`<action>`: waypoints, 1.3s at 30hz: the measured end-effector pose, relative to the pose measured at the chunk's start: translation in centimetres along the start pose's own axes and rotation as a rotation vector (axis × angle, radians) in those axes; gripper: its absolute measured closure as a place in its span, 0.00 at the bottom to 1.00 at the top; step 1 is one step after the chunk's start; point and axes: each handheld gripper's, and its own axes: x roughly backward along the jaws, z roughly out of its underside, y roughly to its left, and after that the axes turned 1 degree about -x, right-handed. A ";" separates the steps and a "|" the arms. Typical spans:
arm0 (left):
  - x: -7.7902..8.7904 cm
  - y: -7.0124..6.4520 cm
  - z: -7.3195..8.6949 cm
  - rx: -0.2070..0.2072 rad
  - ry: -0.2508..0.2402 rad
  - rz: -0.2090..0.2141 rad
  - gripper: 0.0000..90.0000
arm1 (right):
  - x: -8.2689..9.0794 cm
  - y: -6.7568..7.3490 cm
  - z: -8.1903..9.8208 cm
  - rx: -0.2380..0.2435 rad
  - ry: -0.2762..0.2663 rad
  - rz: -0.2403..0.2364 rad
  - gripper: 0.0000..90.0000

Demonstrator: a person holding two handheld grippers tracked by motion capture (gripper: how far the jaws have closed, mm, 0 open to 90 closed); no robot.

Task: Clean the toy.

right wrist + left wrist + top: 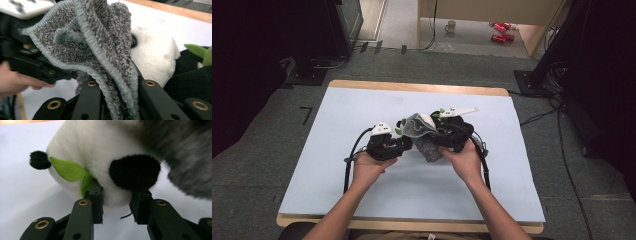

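Plush panda (100,157), soft, white and rounded with black patches and green felt leaves, is sitting mid-table, pinched at its underside by the left gripper (116,206). Right gripper (113,92) is clamping a nubbly grey cloth (95,42) bunched against it. Judging by this, wiping is underway; next calls for a gentle stroke across the fur, over the pale blue tabletop (362,100).

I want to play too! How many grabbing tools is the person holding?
2. The left tool grips a toy panda; the right tool pinches a grey cloth beside it.
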 end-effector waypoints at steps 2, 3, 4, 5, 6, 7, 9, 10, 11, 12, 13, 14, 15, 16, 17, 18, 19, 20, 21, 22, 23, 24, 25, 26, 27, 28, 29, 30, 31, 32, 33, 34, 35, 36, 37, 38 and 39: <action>-0.1 0.2 0.2 0.005 0.004 0.005 0.75 | -0.5 -0.8 0.5 -0.008 0.002 -0.003 0.87; -0.1 0.2 0.2 0.005 0.004 0.005 0.75 | -0.5 -0.8 0.5 -0.008 0.002 -0.003 0.87; -0.2 0.1 0.2 0.009 0.009 -0.001 0.75 | -0.4 -1.3 0.7 -0.001 0.003 0.010 0.87; -0.2 0.1 0.2 0.009 0.009 -0.001 0.75 | -0.4 -1.3 0.7 -0.001 0.003 0.010 0.87; -0.3 0.2 0.2 0.012 0.010 -0.003 0.75 | -0.3 -1.5 0.9 0.004 0.004 0.024 0.87; -0.3 0.2 0.2 0.016 0.012 -0.004 0.75 | -0.1 -1.8 1.0 0.008 0.005 0.033 0.87; -0.3 0.5 0.2 0.024 0.020 -0.007 0.75 | 0.1 -2.4 1.2 0.009 0.013 0.068 0.87; -0.2 0.9 0.2 0.030 0.026 -0.001 0.75 | 0.4 -3.3 1.6 0.006 0.031 0.123 0.87; -0.2 0.9 0.2 0.030 0.026 -0.001 0.75 | 0.4 -3.3 1.6 0.006 0.031 0.123 0.87; -0.2 0.9 0.2 0.027 0.024 0.007 0.75 | 0.7 -4.1 1.9 -0.032 0.027 0.108 0.87; -0.2 0.9 0.2 0.027 0.024 0.007 0.75 | 0.7 -4.1 1.9 -0.032 0.027 0.108 0.87; -0.2 0.9 0.1 0.021 0.024 0.013 0.76 | 1.1 -4.6 2.1 -0.043 0.026 0.105 0.87; -0.2 0.9 0.1 0.021 0.024 0.013 0.76 | 1.1 -4.6 2.1 -0.043 0.026 0.105 0.87; -0.2 1.2 0.1 0.030 0.032 0.019 0.76 | 1.6 -4.8 2.2 -0.041 0.029 0.119 0.87; -0.2 1.2 0.1 0.030 0.032 0.019 0.76 | 1.6 -4.8 2.2 -0.041 0.029 0.119 0.87; -0.1 1.7 0.1 0.047 0.041 0.023 0.76 | 2.2 -5.3 2.3 -0.053 0.024 0.138 0.87; -0.1 1.7 0.1 0.047 0.041 0.023 0.76 | 2.2 -5.3 2.3 -0.053 0.024 0.138 0.87; -0.1 2.1 0.1 0.063 0.040 0.033 0.76 | 3.0 -6.0 2.4 -0.067 0.017 0.173 0.87; -0.1 2.1 0.1 0.063 0.040 0.033 0.76 | 3.0 -6.0 2.4 -0.067 0.017 0.173 0.87; -0.2 2.1 0.0 0.063 0.030 0.044 0.76 | 3.8 -6.9 2.6 -0.095 0.004 0.180 0.88; -0.2 2.1 0.0 0.063 0.030 0.044 0.76 | 3.8 -6.9 2.6 -0.095 0.004 0.180 0.88; -0.2 1.9 -0.1 0.054 0.026 0.047 0.76 | 4.5 -7.4 2.7 -0.107 -0.005 0.200 0.88; -0.2 1.9 -0.1 0.054 0.026 0.047 0.76 | 4.7 -7.6 2.8 -0.109 -0.007 0.207 0.88; -0.2 1.9 -0.1 0.052 0.027 0.054 0.76 | 5.1 -7.8 2.8 -0.113 -0.012 0.216 0.88; -0.2 1.9 -0.1 0.052 0.027 0.054 0.76 | 5.1 -7.8 2.8 -0.113 -0.012 0.216 0.88; -0.2 2.1 -0.1 0.056 0.028 0.055 0.76 | 5.3 -7.9 2.9 -0.112 -0.017 0.223 0.88; -0.2 2.1 -0.1 0.059 0.028 0.054 0.76 | 5.6 -8.0 2.9 -0.109 -0.026 0.238 0.88; -0.2 2.2 -0.1 0.062 0.031 0.055 0.76 | 6.2 -8.1 2.9 -0.080 -0.046 0.282 0.88; -0.1 2.2 -0.1 0.064 0.033 0.053 0.76 | 6.5 -8.1 2.8 -0.073 -0.048 0.298 0.88; -0.1 2.2 -0.1 0.065 0.034 0.052 0.76 | 6.8 -8.1 2.8 -0.079 -0.056 0.300 0.88; -0.1 2.2 -0.1 0.065 0.034 0.052 0.76 | 7.0 -8.1 2.7 -0.082 -0.059 0.303 0.88; -0.1 2.3 0.0 0.073 0.039 0.048 0.76 | 7.3 -8.0 2.6 -0.083 -0.065 0.312 0.88; -0.1 2.3 0.0 0.073 0.039 0.048 0.76 | 7.5 -8.0 2.5 -0.087 -0.072 0.318 0.88; 0.0 2.4 0.0 0.084 0.042 0.049 0.76 | 7.8 -8.0 2.4 -0.087 -0.085 0.323 0.88; 0.2 2.4 0.0 0.085 0.042 0.048 0.76 | 7.9 -7.9 2.4 -0.085 -0.092 0.325 0.88; 0.3 2.4 0.0 0.085 0.044 0.047 0.76 | 8.2 -7.8 2.2 -0.085 -0.096 0.322 0.88; 0.3 2.4 0.0 0.085 0.044 0.047 0.76 | 8.2 -7.8 2.2 -0.085 -0.096 0.322 0.88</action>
